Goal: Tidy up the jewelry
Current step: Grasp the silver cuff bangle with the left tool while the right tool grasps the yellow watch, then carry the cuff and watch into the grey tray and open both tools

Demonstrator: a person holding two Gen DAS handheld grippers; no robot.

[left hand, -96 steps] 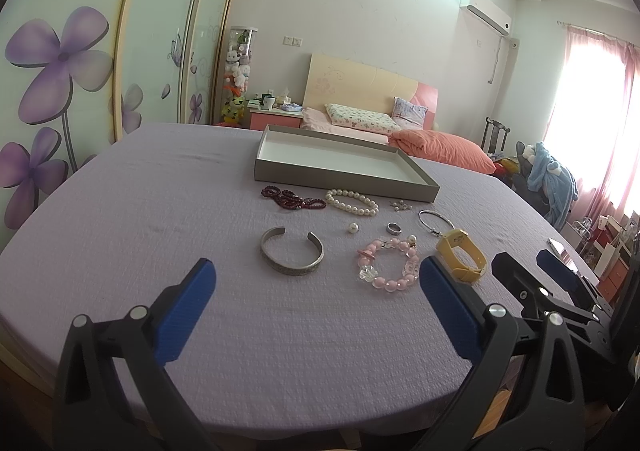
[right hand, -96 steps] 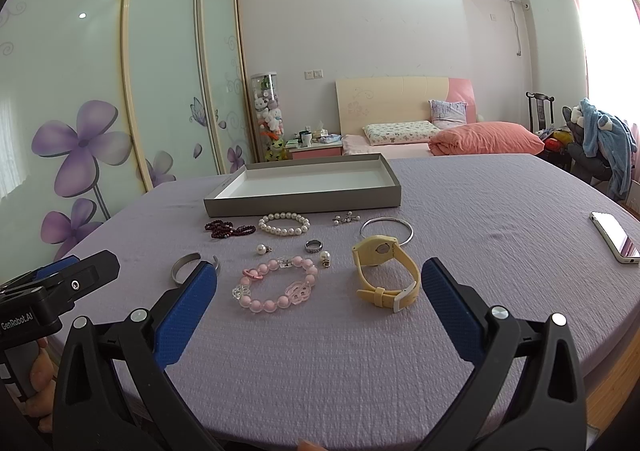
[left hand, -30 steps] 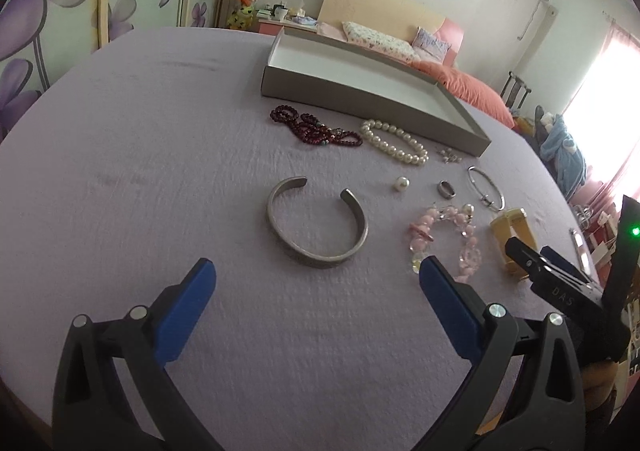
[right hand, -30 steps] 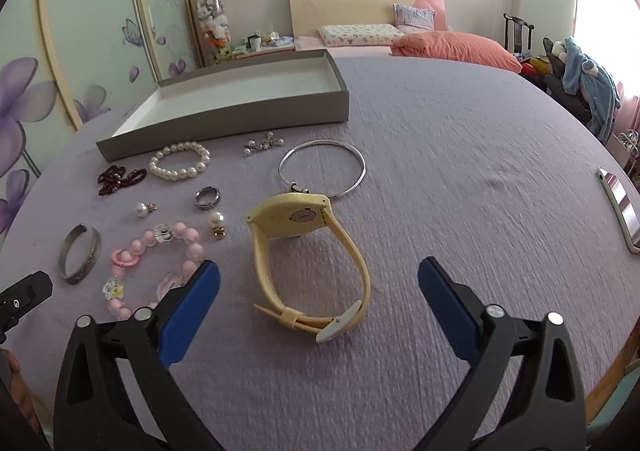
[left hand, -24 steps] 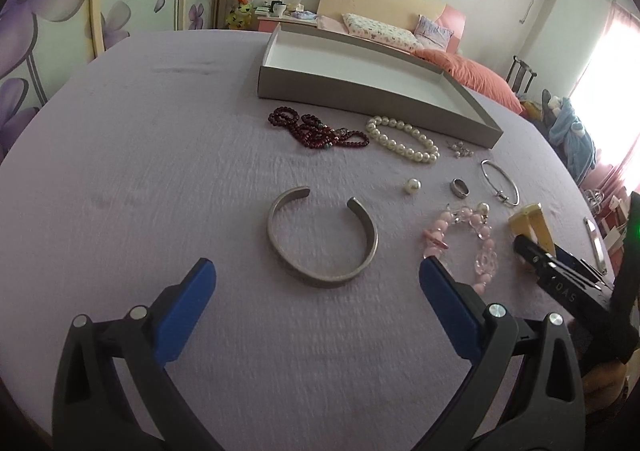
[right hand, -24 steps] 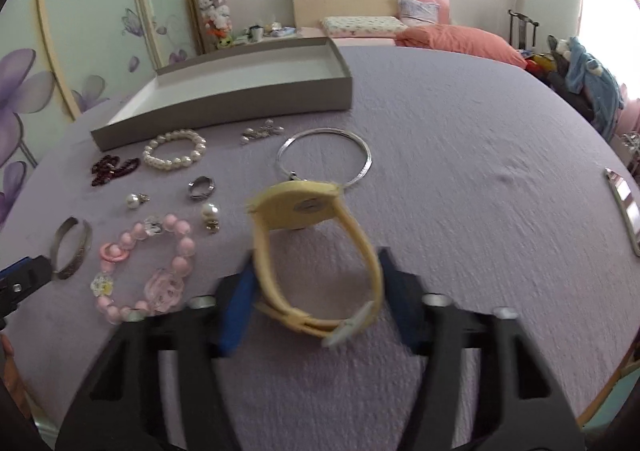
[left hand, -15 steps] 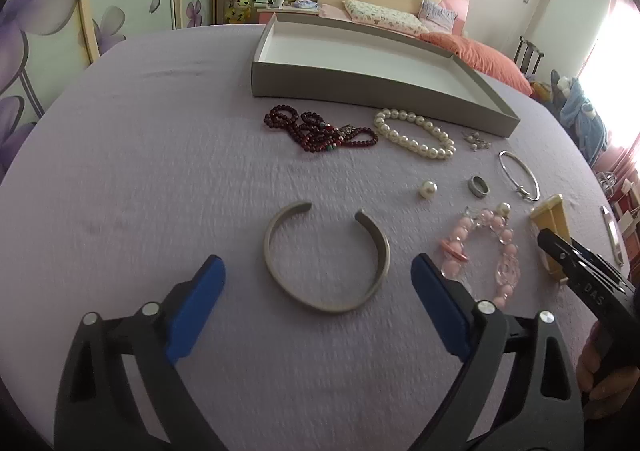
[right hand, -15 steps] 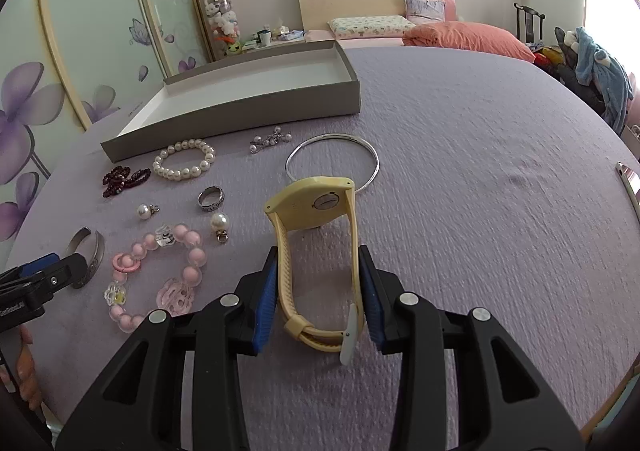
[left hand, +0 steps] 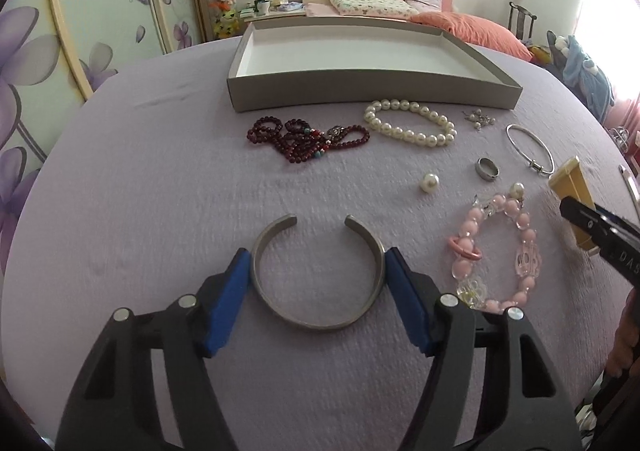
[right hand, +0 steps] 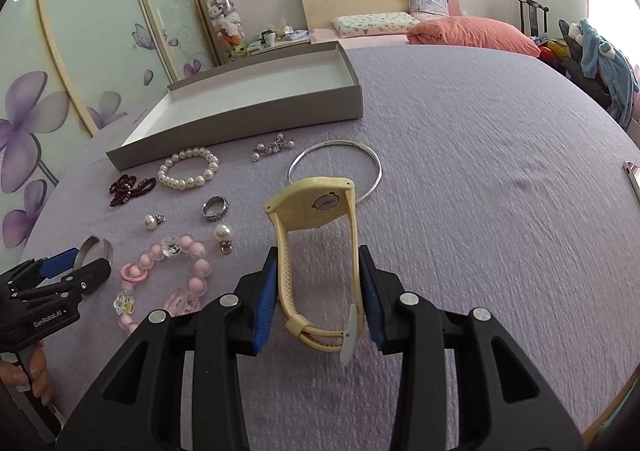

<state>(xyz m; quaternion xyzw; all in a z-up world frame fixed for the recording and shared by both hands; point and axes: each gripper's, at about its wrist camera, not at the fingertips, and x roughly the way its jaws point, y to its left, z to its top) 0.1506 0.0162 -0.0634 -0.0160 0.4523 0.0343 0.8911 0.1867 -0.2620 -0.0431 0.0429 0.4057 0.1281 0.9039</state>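
A silver cuff bracelet lies on the lilac cloth, its open end pointing away. My left gripper straddles it; its jaws are closing and the blue pads touch the cuff's two sides. My right gripper is shut on a yellow watch, squeezing the strap into a narrow loop. An empty grey tray sits at the far side of the table. In the right wrist view the left gripper shows at the lower left around the cuff.
Loose between tray and grippers lie dark red beads, a pearl bracelet, a pink bead bracelet, a ring, a thin bangle and pearl earrings. A phone rests at the right table edge.
My left gripper moved in over the cuff and its jaws narrowed onto it. My right gripper went from wide open to shut on the watch strap.
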